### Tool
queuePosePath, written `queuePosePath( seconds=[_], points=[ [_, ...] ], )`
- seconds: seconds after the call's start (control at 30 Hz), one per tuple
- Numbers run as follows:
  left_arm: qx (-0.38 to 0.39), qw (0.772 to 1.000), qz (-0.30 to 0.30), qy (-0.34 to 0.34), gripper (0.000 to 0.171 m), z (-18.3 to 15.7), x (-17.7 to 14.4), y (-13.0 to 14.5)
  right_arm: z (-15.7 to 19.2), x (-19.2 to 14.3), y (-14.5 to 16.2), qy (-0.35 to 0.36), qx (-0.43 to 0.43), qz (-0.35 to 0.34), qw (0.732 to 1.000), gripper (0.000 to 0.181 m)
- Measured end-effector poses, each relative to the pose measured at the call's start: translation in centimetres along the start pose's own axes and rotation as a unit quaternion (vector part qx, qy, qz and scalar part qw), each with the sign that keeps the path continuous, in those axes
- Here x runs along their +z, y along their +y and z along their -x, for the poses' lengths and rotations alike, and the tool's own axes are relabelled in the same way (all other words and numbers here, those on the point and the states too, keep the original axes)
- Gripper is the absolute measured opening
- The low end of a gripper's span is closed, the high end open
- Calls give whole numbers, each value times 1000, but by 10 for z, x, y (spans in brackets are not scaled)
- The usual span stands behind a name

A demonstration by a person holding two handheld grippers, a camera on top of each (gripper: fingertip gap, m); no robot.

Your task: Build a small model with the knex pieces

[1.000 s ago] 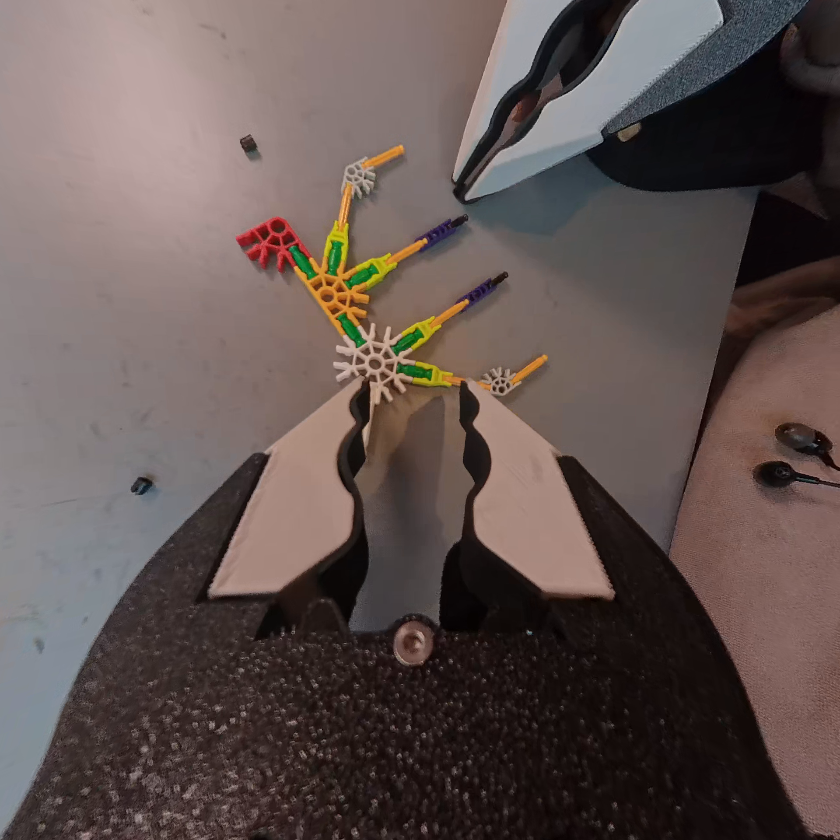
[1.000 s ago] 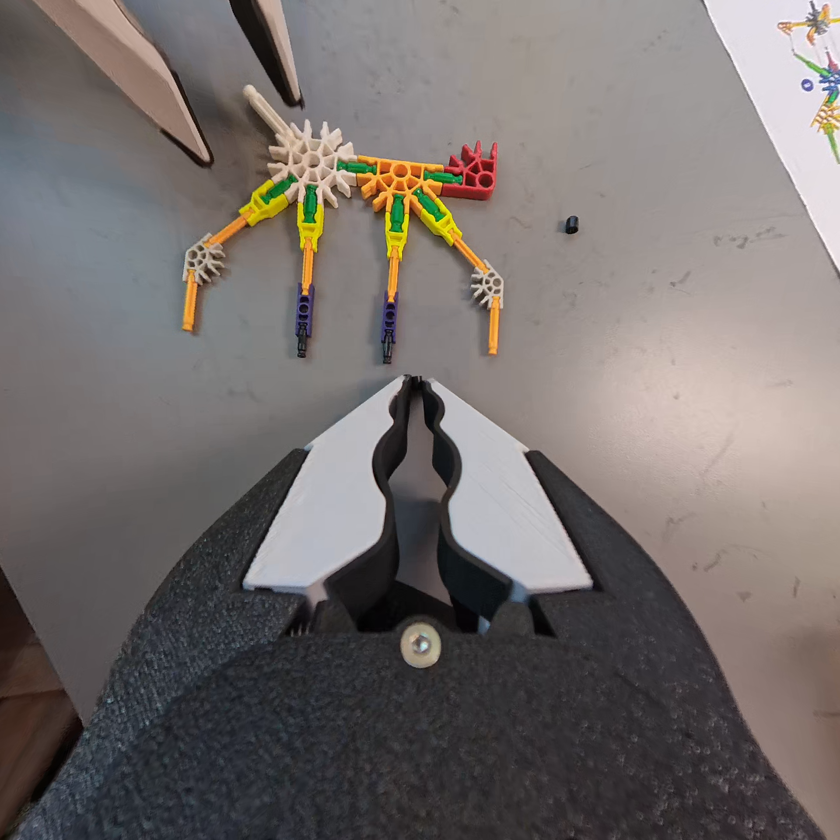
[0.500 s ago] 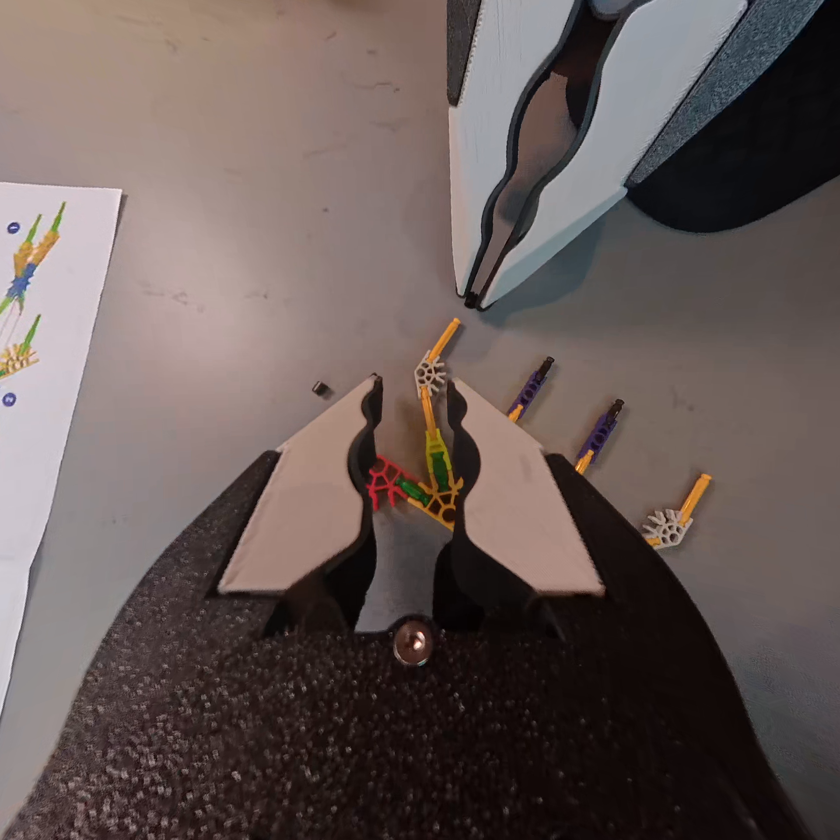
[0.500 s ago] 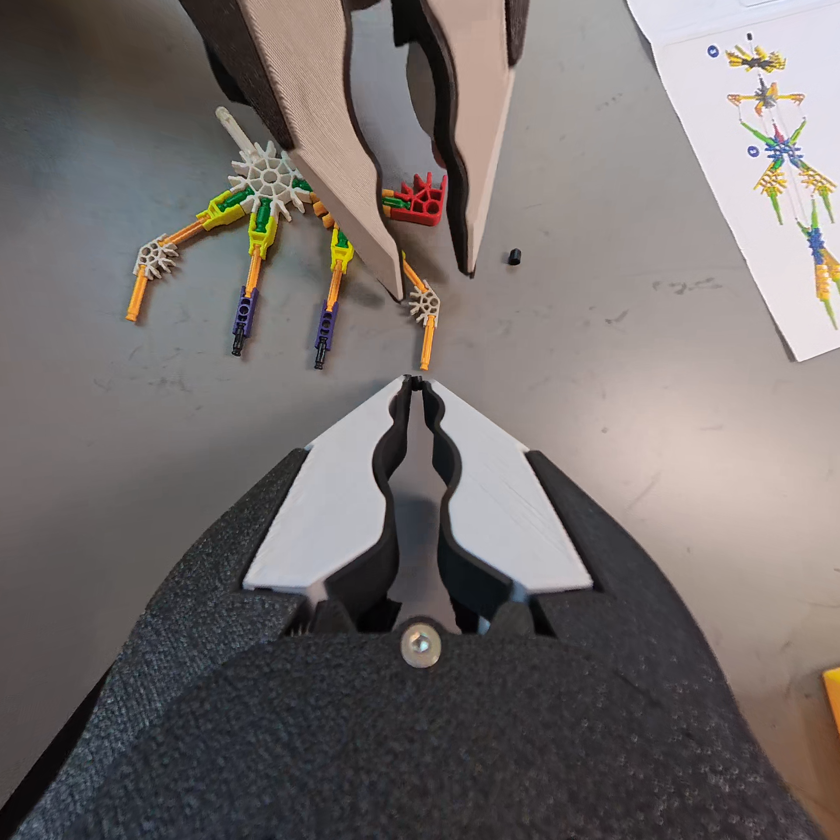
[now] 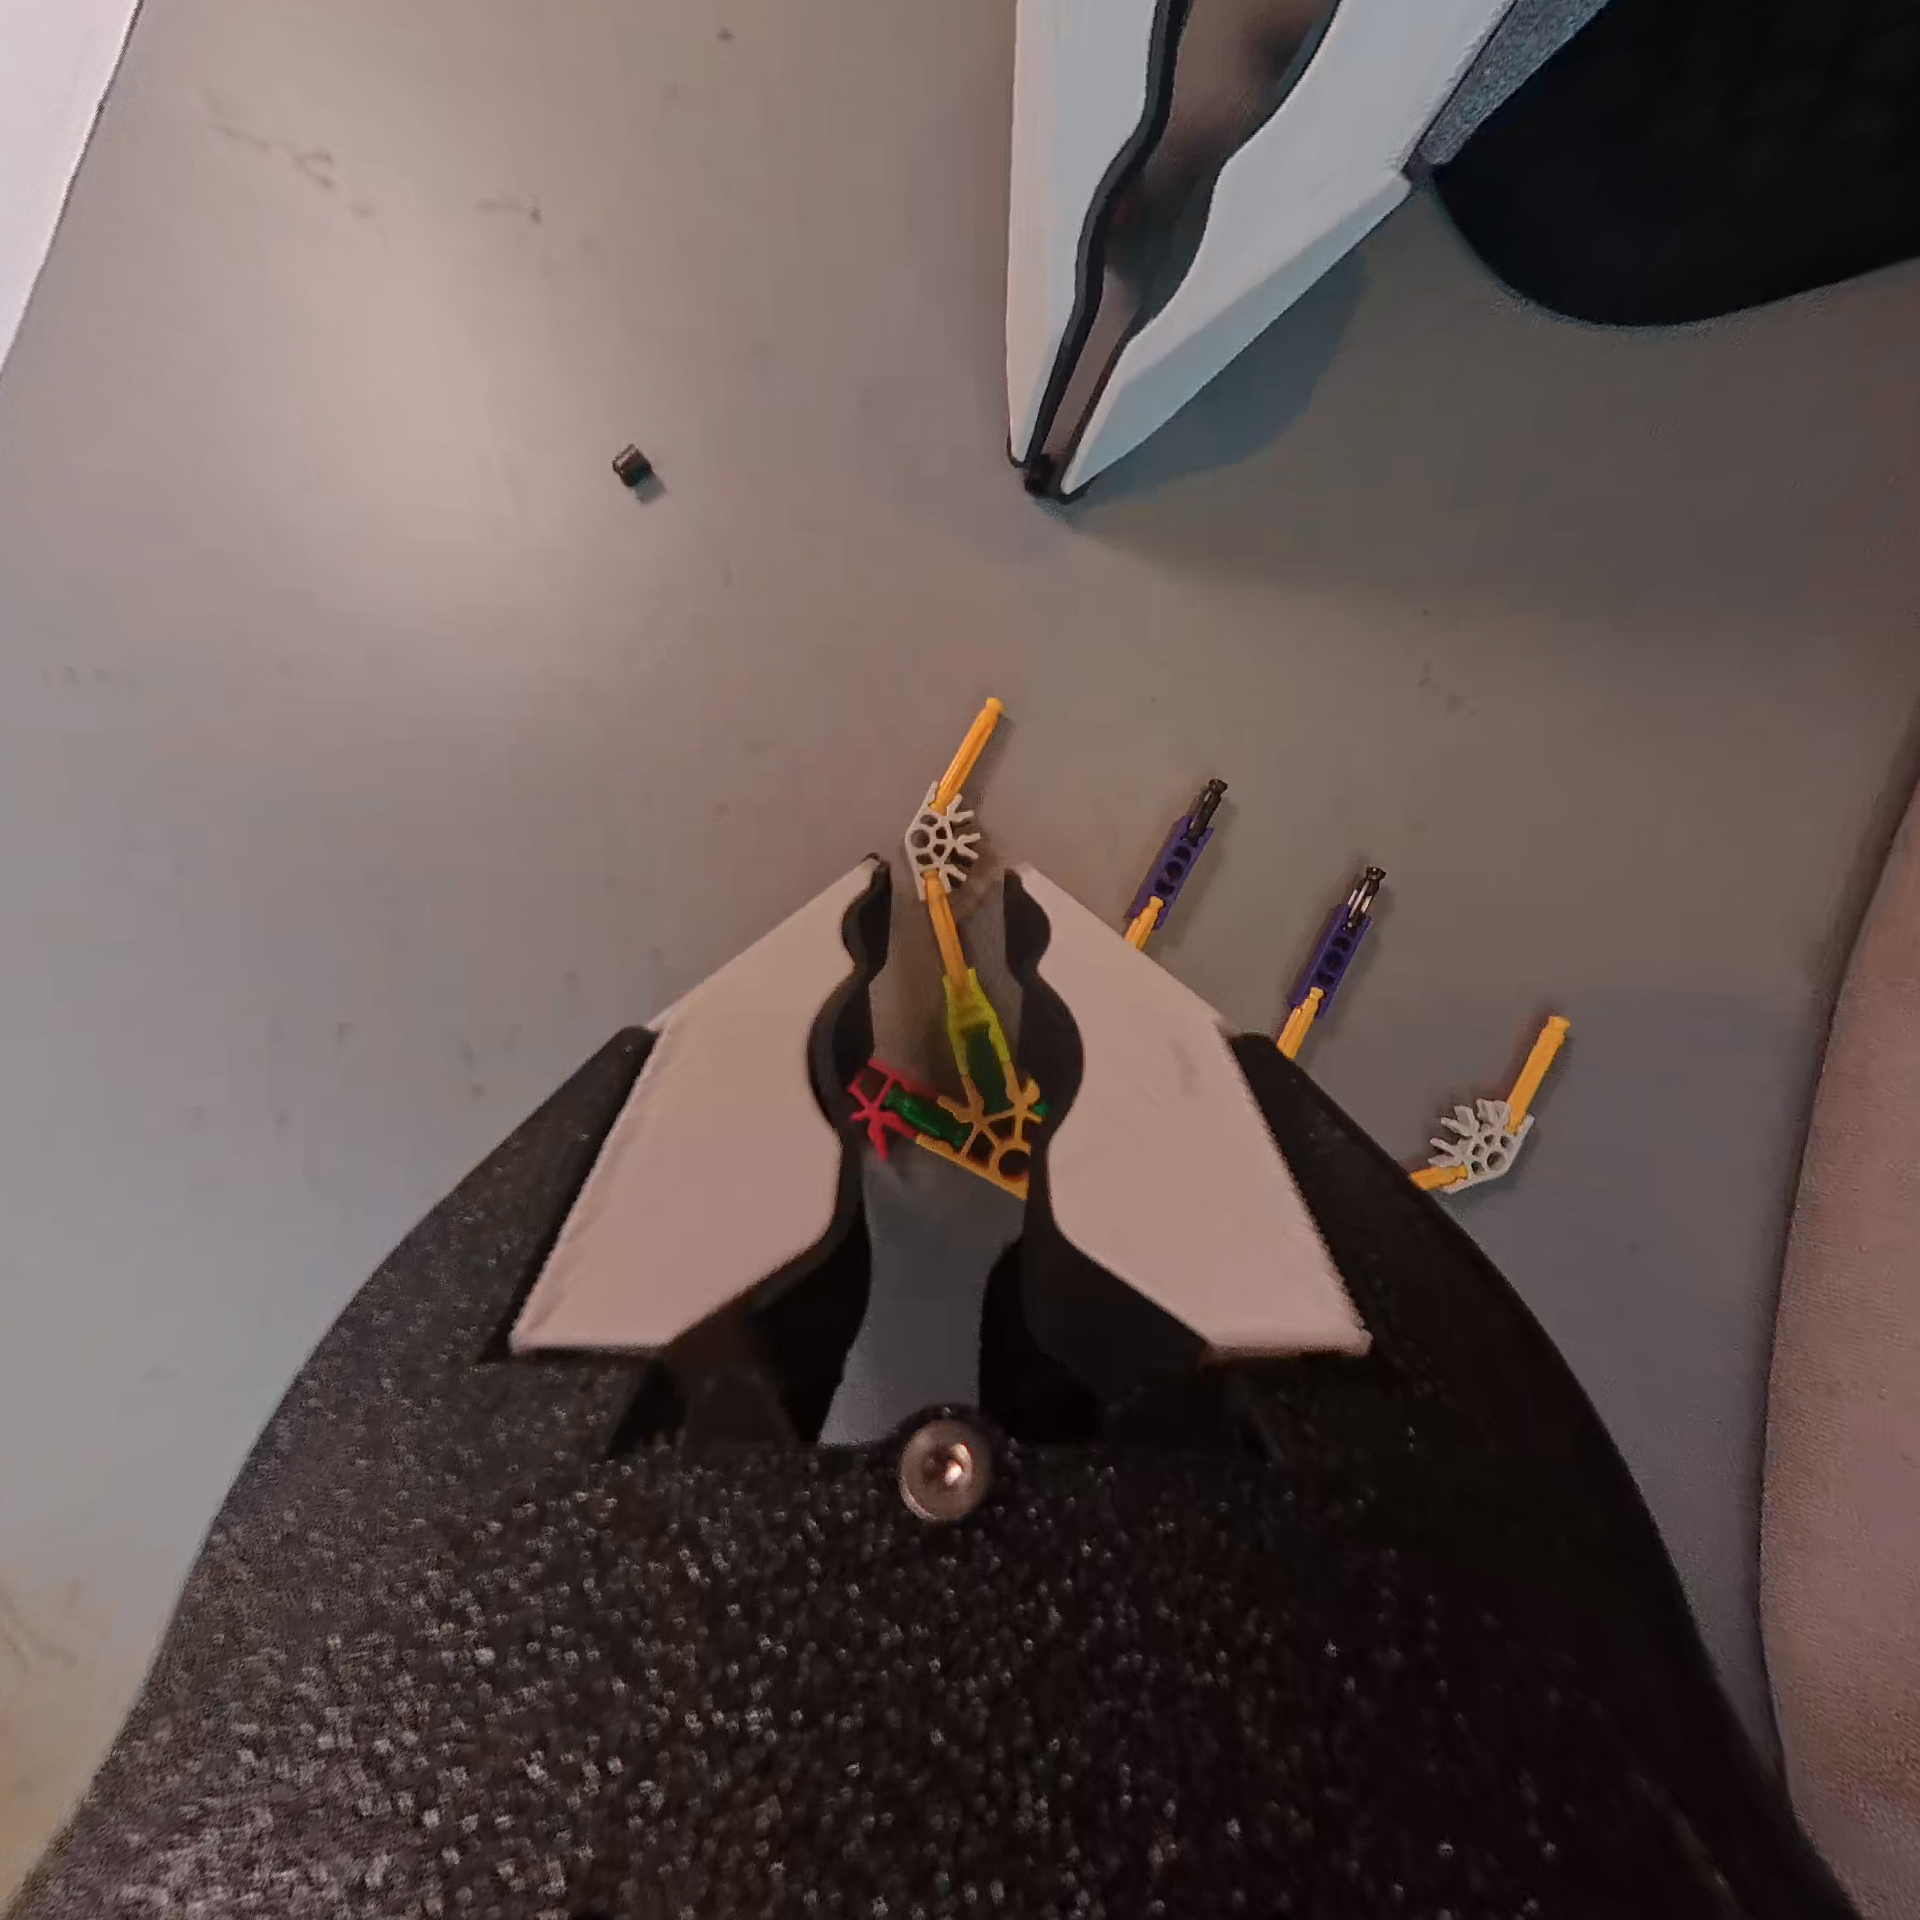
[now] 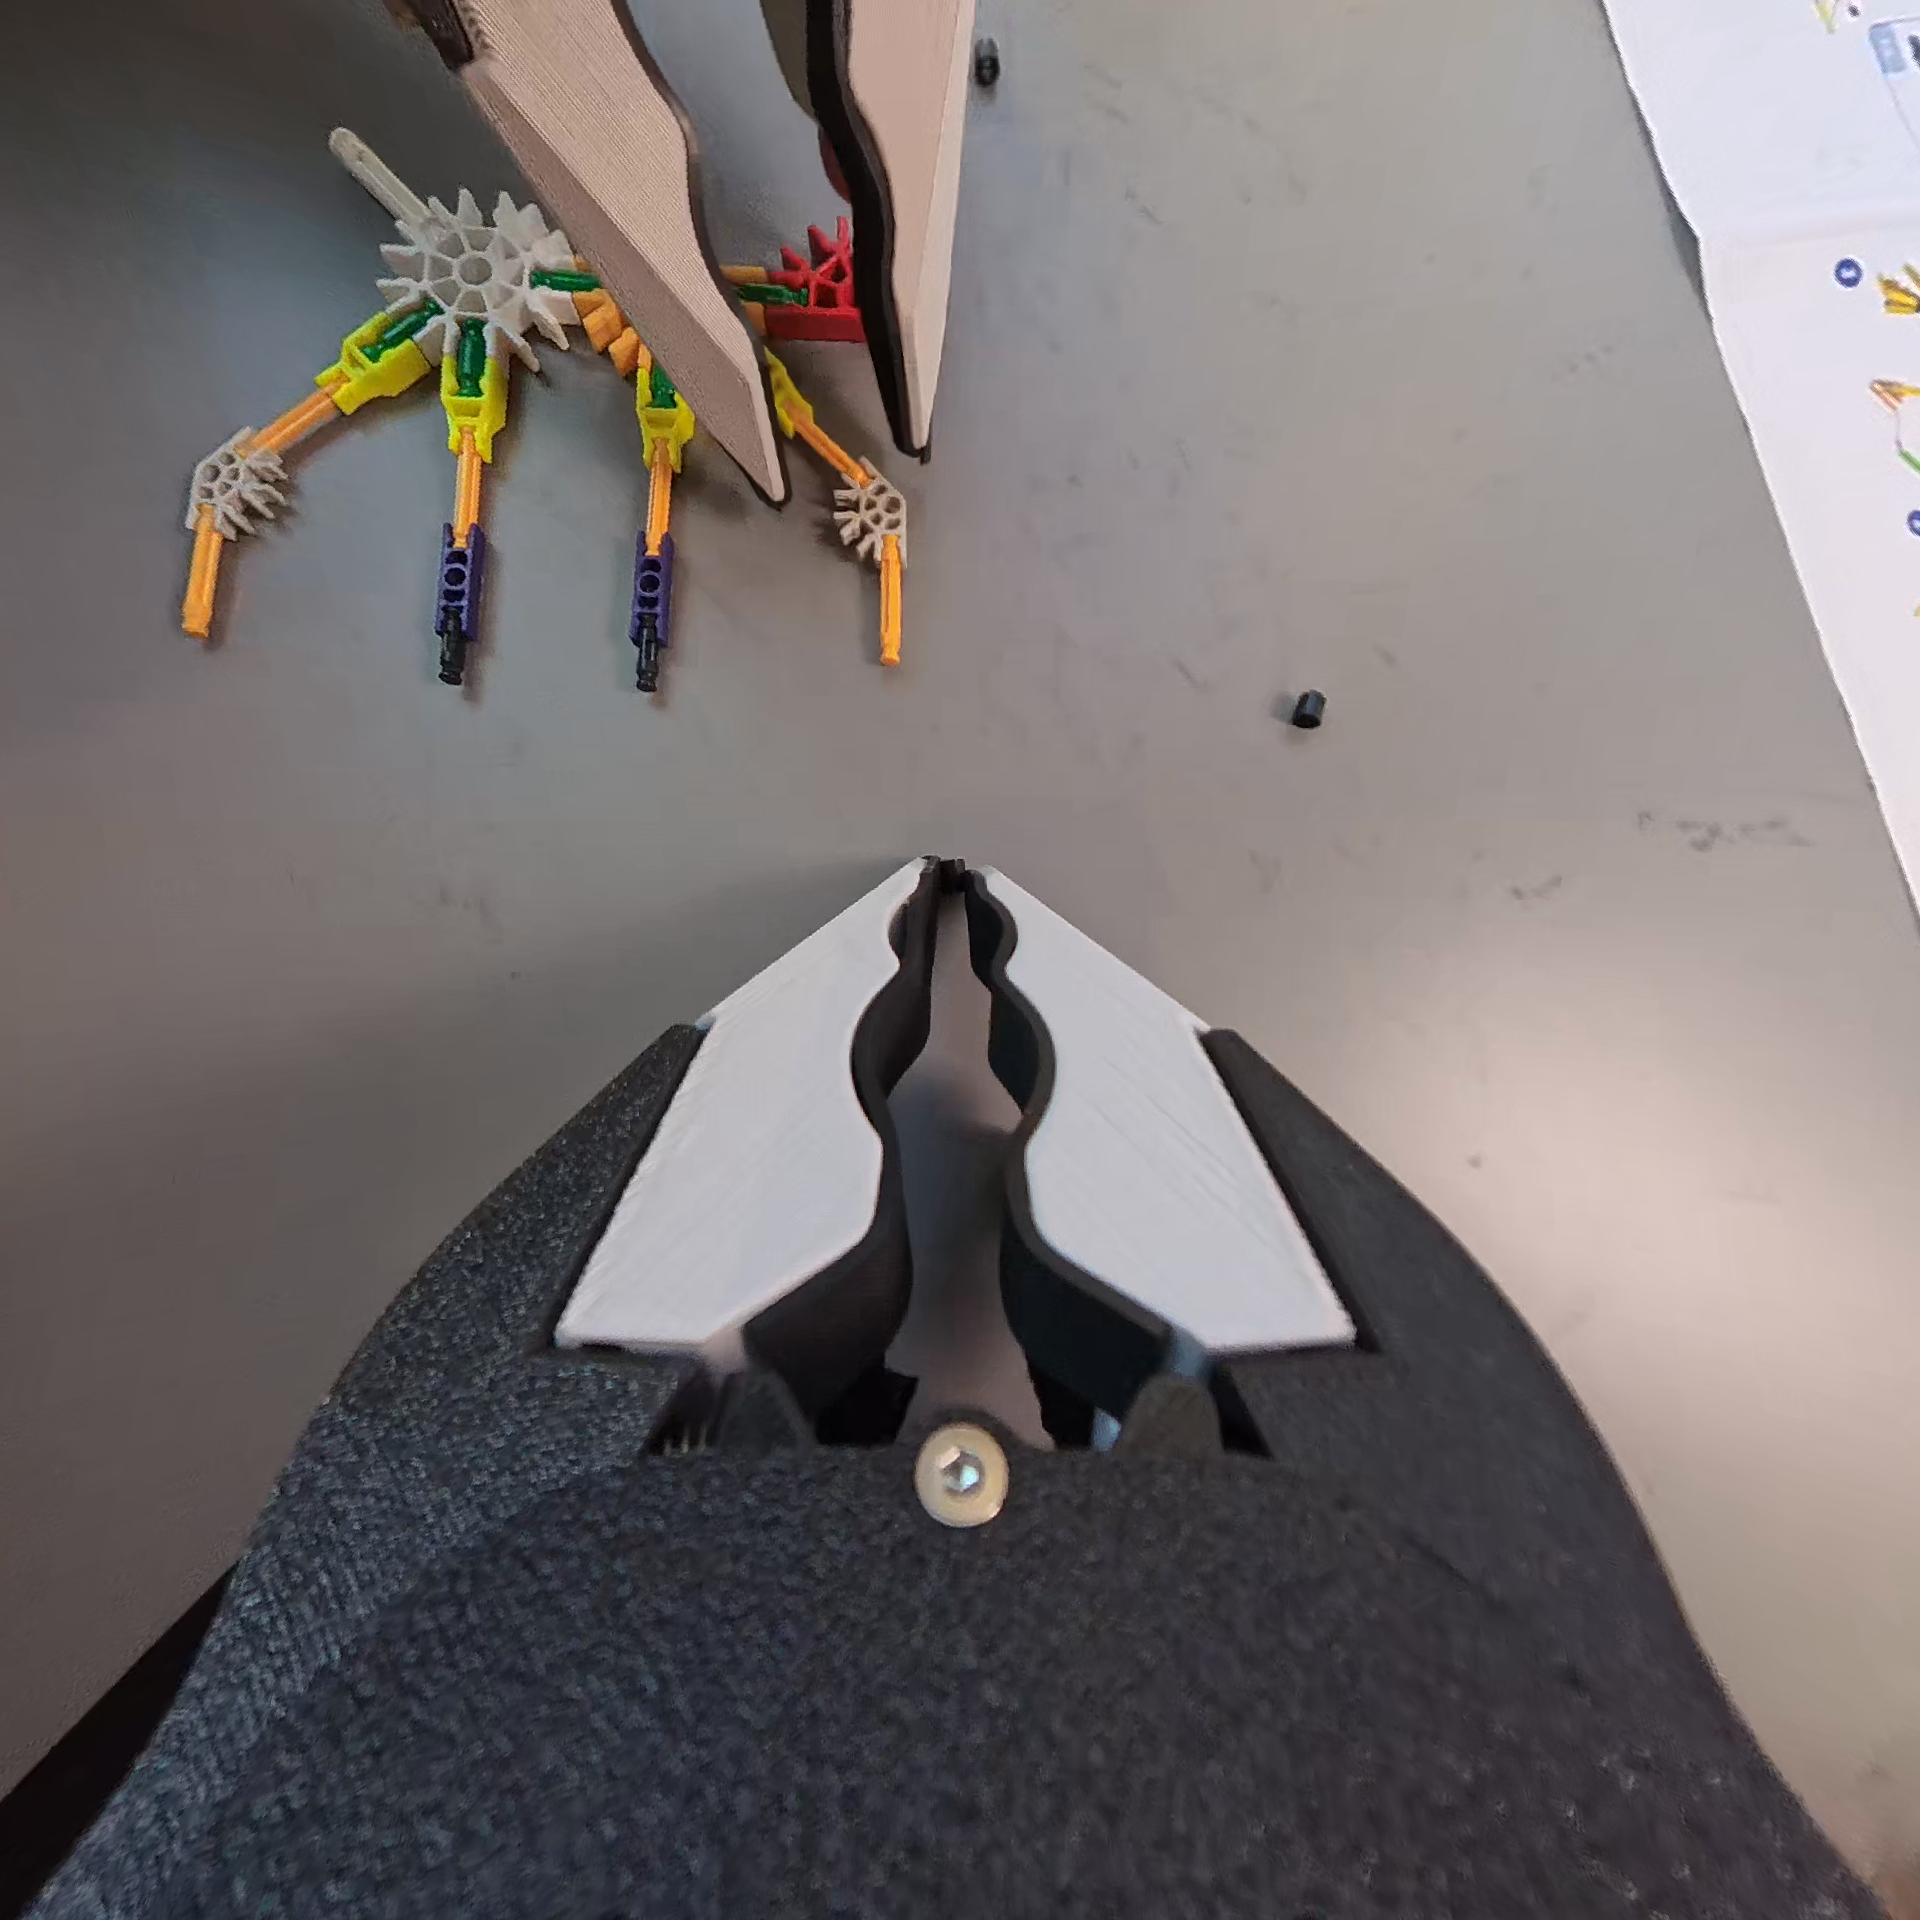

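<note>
The left gripper point(image 5: 940, 883) is low over the grey table point(image 5: 416, 727) with its two fingers apart, one on each side of a toy model point(image 6: 520, 343) made of small plastic rods and connectors, which lies flat on the table. Between the fingers I see the orange hub point(image 5: 992, 1138), a red corner piece point(image 5: 878, 1107) and a yellow-green rod that leads to a small grey connector point(image 5: 940, 847) just past the fingertips. From the right wrist view, one finger stands over the orange hub and the other just beside the red corner piece, so the fingers are around this end of the model, but I cannot tell if they already touch it. The white wheel point(image 6: 473, 270) and the other legs with purple ends point(image 6: 459, 582) lie outside the fingers. The right gripper point(image 6: 948, 868) has its fingers together, holds nothing, and stays well apart from the model, above bare table. A small black piece point(image 6: 1307, 710) lies alone on the table, and a printed sheet point(image 6: 1808, 312) is at the far edge. In my judgement, if the fingers close here, it is better to close them slowly and centred on the orange hub and red piece, because these are the solid parts; the thin rods can bend or come out of their joints. It seems wise also to keep the fingertips low and level with the table, so the flat model does not slide or tilt out.
</note>
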State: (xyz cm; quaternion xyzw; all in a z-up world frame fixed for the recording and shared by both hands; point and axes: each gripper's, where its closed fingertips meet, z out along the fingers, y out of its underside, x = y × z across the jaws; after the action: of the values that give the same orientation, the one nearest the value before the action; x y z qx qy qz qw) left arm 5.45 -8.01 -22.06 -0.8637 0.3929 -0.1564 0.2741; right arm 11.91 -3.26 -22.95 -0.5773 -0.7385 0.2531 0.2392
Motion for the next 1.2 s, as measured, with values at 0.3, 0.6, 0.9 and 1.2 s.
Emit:
queuePosePath(
  seconds=[0.3, 0.6, 0.9, 1.2],
  points=[
    [78, 996, -40, 19, 26, 3, 9, -7, 8, 18, -20, -16, -43, 30, 998, 4],
    [42, 996, -75, 17, 13, 2, 10, -6, 8, 21, -24, -4, -23, 2, 1000, 4],
    [42, 995, -93, 0, 13, 1, 9, -9, 5, 24, -30, 9, -18, -21, 1000, 4],
    [33, 994, -99, 2, 12, 0, 10, -10, 6, 25, -32, 8, -20, -29, 999, 4]
  ],
)
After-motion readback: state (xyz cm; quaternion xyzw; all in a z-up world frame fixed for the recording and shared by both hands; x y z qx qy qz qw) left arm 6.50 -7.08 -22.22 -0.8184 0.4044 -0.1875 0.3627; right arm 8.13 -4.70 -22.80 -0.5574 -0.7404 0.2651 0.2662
